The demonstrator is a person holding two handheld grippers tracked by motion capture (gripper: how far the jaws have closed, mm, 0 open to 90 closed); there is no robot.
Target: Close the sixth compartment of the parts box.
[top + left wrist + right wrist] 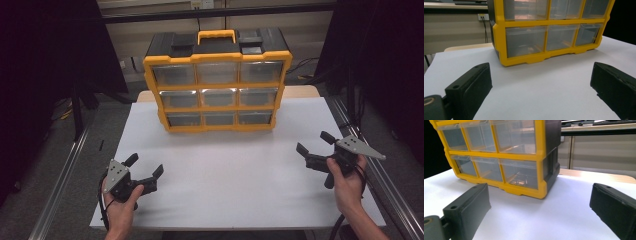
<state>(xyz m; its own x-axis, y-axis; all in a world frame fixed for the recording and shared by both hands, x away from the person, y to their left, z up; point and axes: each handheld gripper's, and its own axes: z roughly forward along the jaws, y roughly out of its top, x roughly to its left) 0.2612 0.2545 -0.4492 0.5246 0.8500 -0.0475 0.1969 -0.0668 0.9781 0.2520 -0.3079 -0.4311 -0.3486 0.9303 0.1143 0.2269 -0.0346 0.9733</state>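
Note:
A yellow and black drawer cabinet with three rows of clear drawers and a yellow carry handle stands at the far middle of the white table. All its drawers look pushed in. My left gripper is held low at the near left, open, with nothing between its jaws. My right gripper is held at the near right, also open and empty. The left gripper view faces the cabinet across bare table. From the right gripper view I look at the cabinet's right corner.
Metal frame rails run along both sides of the table. Dark curtains hang at left and right. A wooden tabletop edge shows beyond the white surface, behind the cabinet. White table surface stretches between the grippers and the cabinet.

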